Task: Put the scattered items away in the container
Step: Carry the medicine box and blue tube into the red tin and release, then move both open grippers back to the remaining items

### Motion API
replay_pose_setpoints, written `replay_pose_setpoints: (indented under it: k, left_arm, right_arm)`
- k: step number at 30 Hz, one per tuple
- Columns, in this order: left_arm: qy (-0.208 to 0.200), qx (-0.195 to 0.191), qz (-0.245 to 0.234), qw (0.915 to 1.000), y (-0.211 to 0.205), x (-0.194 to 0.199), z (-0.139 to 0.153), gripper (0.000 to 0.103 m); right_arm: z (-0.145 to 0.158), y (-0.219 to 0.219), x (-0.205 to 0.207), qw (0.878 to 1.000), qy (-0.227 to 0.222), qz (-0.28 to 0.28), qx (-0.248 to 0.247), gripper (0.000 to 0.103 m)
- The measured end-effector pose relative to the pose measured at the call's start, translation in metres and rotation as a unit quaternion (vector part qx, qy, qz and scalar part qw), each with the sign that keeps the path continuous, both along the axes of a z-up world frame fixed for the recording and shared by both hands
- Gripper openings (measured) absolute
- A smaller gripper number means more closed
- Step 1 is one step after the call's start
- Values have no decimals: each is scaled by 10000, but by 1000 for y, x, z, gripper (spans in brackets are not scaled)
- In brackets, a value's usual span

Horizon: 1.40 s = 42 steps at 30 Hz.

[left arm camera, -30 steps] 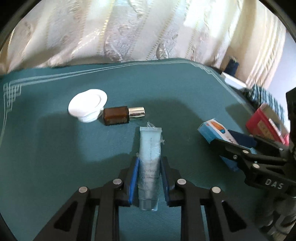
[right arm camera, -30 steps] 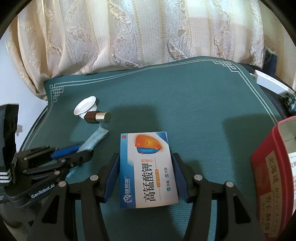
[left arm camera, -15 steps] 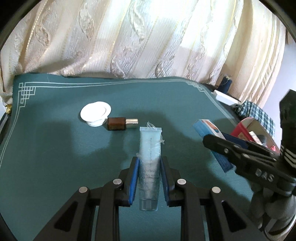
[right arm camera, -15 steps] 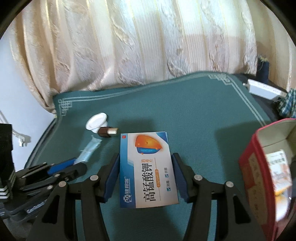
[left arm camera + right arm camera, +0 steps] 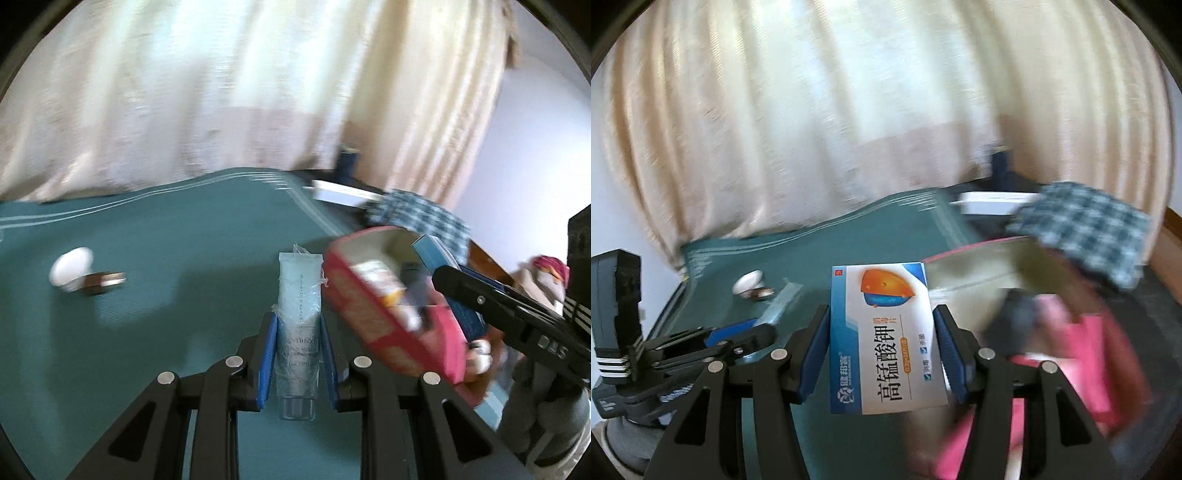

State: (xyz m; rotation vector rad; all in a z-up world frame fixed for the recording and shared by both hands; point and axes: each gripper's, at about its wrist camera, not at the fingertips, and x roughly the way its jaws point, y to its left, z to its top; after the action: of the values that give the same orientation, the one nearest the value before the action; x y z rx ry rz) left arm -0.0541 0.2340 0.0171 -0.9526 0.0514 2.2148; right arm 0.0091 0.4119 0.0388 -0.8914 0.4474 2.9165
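My left gripper [image 5: 298, 325] is shut on a pale blue tube [image 5: 299, 295], held above the green cloth just left of the red box [image 5: 380, 314]. The right gripper [image 5: 882, 321] is shut on a blue and white medicine carton [image 5: 884, 339], which hangs at the red box's [image 5: 1082, 350] near left side. In the left wrist view that carton [image 5: 436, 254] sits over the box's open top, carried by the right gripper [image 5: 447, 273]. Packets lie inside the box. A white cap [image 5: 70, 271] and a brown bottle [image 5: 99, 282] lie far left on the cloth.
The green tablecloth [image 5: 166, 240] ends at cream curtains behind. A checked cloth [image 5: 1082, 229], a white flat box [image 5: 340, 192] and a dark blue spool [image 5: 347, 162] lie beyond the red box. A soft toy [image 5: 546, 273] sits at the right.
Both grippers have swung to the right and risen, each keeping its item. The red box has come from the right edge into the middle of both views; cap and bottle slid left.
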Motion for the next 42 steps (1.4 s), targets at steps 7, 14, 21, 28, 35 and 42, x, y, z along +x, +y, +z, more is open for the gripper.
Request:
replay_pose_setpoints:
  k: [7, 14, 21, 28, 35, 42]
  left_arm:
    - [48, 97, -681, 9976, 66, 32, 9, 24]
    - [-35, 74, -993, 9950, 105, 48, 6, 24]
    - [-238, 56, -986, 9948, 116, 46, -8, 28]
    - [-152, 159, -796, 9966, 102, 43, -5, 60]
    - [-149, 207, -539, 9982, 79, 34, -4, 60]
    - [-166, 287, -31, 9994, 34, 12, -3, 60]
  right_arm:
    - [-7, 71, 40, 9969, -120, -780, 25, 59]
    - [-18, 92, 50, 9949, -206, -983, 39, 59]
    - [-26, 99, 52, 9946, -281, -997, -2, 62]
    - [-27, 101, 56, 9933, -295, -1107, -146, 72]
    - [-18, 84, 52, 9946, -173, -1016, -110, 72]
    - [-1, 39, 34, 9982, -14, -590, 64, 72]
